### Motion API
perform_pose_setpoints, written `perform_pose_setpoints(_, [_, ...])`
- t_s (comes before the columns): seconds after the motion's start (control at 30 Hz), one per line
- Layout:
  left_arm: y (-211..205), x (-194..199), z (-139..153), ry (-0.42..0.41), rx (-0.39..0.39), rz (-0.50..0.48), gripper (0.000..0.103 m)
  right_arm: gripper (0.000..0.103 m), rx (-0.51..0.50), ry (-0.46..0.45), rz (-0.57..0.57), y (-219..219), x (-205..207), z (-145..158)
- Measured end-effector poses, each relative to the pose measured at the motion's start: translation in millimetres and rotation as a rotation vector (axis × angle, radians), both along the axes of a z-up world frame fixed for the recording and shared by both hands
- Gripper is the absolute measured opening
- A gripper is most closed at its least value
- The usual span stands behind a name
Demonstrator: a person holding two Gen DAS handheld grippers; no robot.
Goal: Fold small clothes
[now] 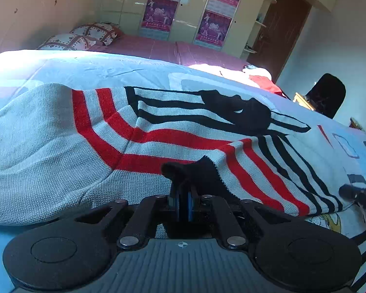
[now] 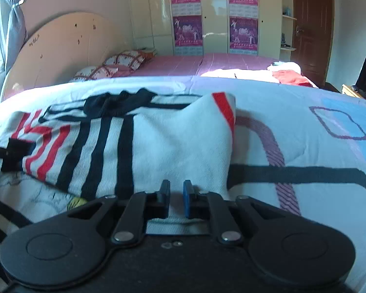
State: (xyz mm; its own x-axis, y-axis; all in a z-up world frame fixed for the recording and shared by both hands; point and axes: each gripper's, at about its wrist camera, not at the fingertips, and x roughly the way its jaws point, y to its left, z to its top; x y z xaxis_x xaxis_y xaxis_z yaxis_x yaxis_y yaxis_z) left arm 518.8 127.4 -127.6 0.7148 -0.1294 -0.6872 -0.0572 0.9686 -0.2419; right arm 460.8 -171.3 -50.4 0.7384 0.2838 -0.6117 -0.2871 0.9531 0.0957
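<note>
One striped sweater [image 1: 61,146] lies on the bed [image 2: 305,146]; two tools: left tool [image 1: 183,195] pinches its black cuff, right tool [image 2: 176,195] clamps its white edge.

- The left gripper [image 1: 182,193], a black two-finger tool with blue pads, points down at a slant; its jaws are pressed together on a black edge of the striped knit sweater [image 1: 158,141].
- The right gripper [image 2: 176,196], of the same black build, also slants down; a narrow gap shows between its fingers, with white knit lying in it.
</note>
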Motion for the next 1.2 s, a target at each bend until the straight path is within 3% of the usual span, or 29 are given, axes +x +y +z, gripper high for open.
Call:
perform_pose_setpoints(0.1, [1.3, 0.8, -0.7, 0.001, -0.015, 0.009, 0.006, 0.019, 0.048, -0.007, -0.060, -12.8, 33.8, 2.2])
perform_pose_setpoints(0.2, [4.8, -1.2, -3.4, -0.006, -0.049, 0.027, 0.006, 0.036, 0.044, 0.022, -0.095, -22.0, 70.1, -6.2])
perform_pose_setpoints(0.23, [5.9, -1.7, -4.2, -0.007, -0.060, 0.035, 0.006, 0.037, 0.095, 0.036, -0.104, -31.1, 78.8, -9.8])
perform_pose_setpoints(0.27, [6.2, -2.1, -4.7, -0.009, -0.067, 0.041, 0.006, 0.033, 0.134, 0.049, -0.108, -37.0, 86.1, -12.7])
perform_pose_setpoints(0.33, [4.5, -2.8, -4.7, -0.013, -0.059, 0.046, 0.006, 0.015, 0.069, 0.040, -0.095, -36.2, 95.2, -17.3])
perform_pose_setpoints(0.43, [-1.6, -5.3, -1.9, -0.028, -0.020, 0.056, 0.006, 0.014, -0.018, 0.011, -0.104, -35.9, 95.0, -18.6])
perform_pose_setpoints(0.53, [-2.7, -5.3, -3.8, -0.017, -0.018, 0.071, 0.006, 0.019, -0.064, 0.023, -0.086, -30.4, 98.0, -14.6])
perform_pose_setpoints(0.6, [-1.3, -3.9, -1.0, -0.008, -0.021, 0.070, 0.006, 0.022, -0.027, -0.005, -0.075, -31.4, 97.0, -4.2])
perform_pose_setpoints(0.67, [4.5, -10.6, 6.5, -0.026, -0.028, 0.102, 0.009, 0.014, 0.000, -0.065, -0.064, -34.3, 93.3, 8.5])
perform_pose_setpoints(0.73, [8.7, -21.7, 20.2, -0.071, 0.024, 0.165, 0.012, 0.006, -0.020, -0.100, -0.035, -32.0, 93.5, 14.9])
perform_pose_setpoints(0.8, [7.7, -21.2, 35.3, -0.126, 0.041, 0.177, 0.012, 0.005, -0.037, -0.122, 0.002, -28.3, 94.7, 16.8])
perform_pose_setpoints(0.93, [-30.1, 16.3, 45.6, -0.141, 0.026, 0.019, 0.012, 0.009, -0.091, -0.136, 0.117, -8.7, 99.5, 14.4])
perform_pose_setpoints(1.0, [-59.3, 42.0, 37.8, -0.128, 0.029, -0.061, 0.021, 0.013, -0.125, -0.145, 0.153, -1.0, 100.4, 11.7])
perform_pose_setpoints(1.03, [-71.8, 53.3, 33.4, -0.114, 0.033, -0.080, 0.036, 0.013, -0.136, -0.139, 0.162, 0.9, 101.5, 10.6])
perform_pose_setpoints(1.07, [-82.7, 62.4, 30.7, -0.112, 0.024, -0.092, 0.042, 0.013, -0.138, -0.139, 0.167, 1.5, 102.0, 9.9])
perform_pose_setpoints(1.13, [-108.8, 81.1, 26.8, -0.108, -0.011, -0.117, 0.042, 0.013, -0.130, -0.133, 0.168, 0.5, 102.9, 8.0])
perform_pose_setpoints(1.2, [-133.2, 99.2, 24.6, -0.097, 0.007, -0.144, 0.042, 0.013, -0.138, -0.118, 0.177, 1.4, 104.1, 3.7])
